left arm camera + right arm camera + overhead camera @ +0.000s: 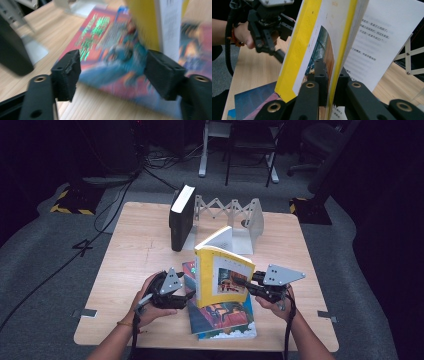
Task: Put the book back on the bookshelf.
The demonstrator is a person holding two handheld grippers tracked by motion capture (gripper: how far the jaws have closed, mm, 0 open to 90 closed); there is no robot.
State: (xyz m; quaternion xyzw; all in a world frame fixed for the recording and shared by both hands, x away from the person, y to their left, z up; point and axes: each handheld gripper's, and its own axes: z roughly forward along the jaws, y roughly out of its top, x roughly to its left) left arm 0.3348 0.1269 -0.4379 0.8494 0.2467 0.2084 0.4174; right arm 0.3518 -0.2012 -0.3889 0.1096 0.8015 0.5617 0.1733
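- The right gripper (248,285) is clamped on the front cover of the yellow book (224,272), holding it upright above the table; in the right gripper view its two black jaws pinch the yellow-edged cover (329,62) between them, with the printed pages fanning loose behind.
- The left gripper (186,298) has its jaws apart with nothing between them (the left gripper view is blurred, but the gap between the pads is plain); it sits low, just beside the spine side of the yellow book and over the near edge of the colourful book (222,317).
- That colourful book lies flat on the wooden table (135,255), partly under the raised yellow one.
- Further back a black book (181,217) stands upright at the left end of the white expanding book rack (235,217); the rest of the rack looks open.
- My reading: the work is shelving books into the rack. One book appears to be in place; the yellow one is lifted but hangs by its cover and has not reached the rack; the colourful one is untouched.
- What seems left: steady the yellow book (probably with the free left gripper), carry it back to the rack beside the black book, then do the same for the flat one.
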